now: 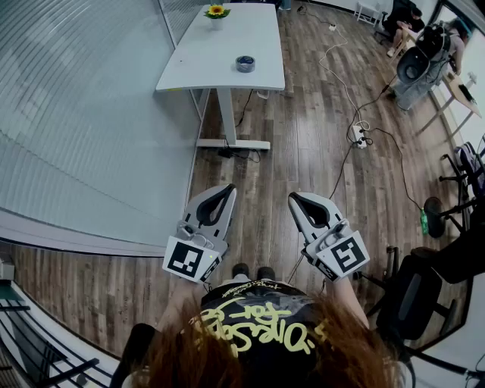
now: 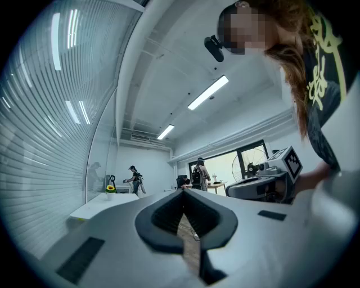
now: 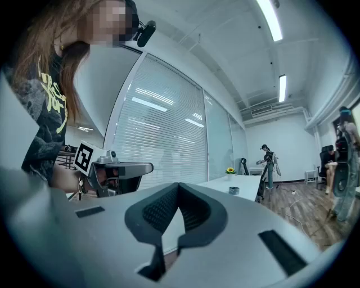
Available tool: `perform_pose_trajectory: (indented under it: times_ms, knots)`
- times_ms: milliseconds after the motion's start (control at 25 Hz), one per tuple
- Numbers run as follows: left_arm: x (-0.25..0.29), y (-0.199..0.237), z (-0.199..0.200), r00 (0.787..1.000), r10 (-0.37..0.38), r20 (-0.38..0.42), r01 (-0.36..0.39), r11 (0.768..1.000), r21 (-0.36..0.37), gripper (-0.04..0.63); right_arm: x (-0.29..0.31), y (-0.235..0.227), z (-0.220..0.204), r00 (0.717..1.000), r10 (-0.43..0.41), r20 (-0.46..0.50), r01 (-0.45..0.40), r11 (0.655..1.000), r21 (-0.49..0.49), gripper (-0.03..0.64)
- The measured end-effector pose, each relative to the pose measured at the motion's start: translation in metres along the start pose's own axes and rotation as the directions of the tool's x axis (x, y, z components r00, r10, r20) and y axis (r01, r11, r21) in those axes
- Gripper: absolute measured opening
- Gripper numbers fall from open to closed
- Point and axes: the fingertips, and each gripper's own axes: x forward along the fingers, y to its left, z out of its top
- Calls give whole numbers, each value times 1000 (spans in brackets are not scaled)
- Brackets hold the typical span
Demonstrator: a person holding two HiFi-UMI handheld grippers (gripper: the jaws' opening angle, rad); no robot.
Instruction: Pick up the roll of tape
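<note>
Left hand-held gripper [image 1: 226,189] and right hand-held gripper [image 1: 294,196] closed, empty; roll of tape [image 1: 245,64] flat, hole up.

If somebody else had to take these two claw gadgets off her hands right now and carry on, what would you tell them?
Left gripper: jaws shut, nothing in them, held level in front of the person.
Right gripper: the same, jaws shut and empty.
Roll of tape: lies on the white table ahead, across the wood floor. A sunflower stands at the table's far end.
Done: nothing yet; the tape is untouched.
Left: walk to the table, open one gripper's jaws, close them on the roll and lift it.
</note>
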Motion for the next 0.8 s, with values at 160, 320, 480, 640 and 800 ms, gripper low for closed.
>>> perform_pose_trajectory:
  times_ms: [160,320,480,640,800]
  knots:
    - [4,-7,1,1000,-10,-21,10,1000,19,-6,0,-2,2,1000,7,1,-7,1000,2,3]
    - [5,-8,2,1000,-11,-3,11,999,34,-6,0,2,2,1000,14,-1,-14,1000,0,3]
    - [3,-8,1,1000,-18,-16,18,1000,20,-6,3,7,3,1000,24,-2,-24,1000,-3,3]
    - [1,-6,1,1000,-14,-7,14,1000,3,-6,6,11,1,1000,24,15,-24,999,27,3]
    - [-2,-5,0,1000,-4,1,4,1000,-1,67,7,14,2,999,31,42,-33,999,43,3]
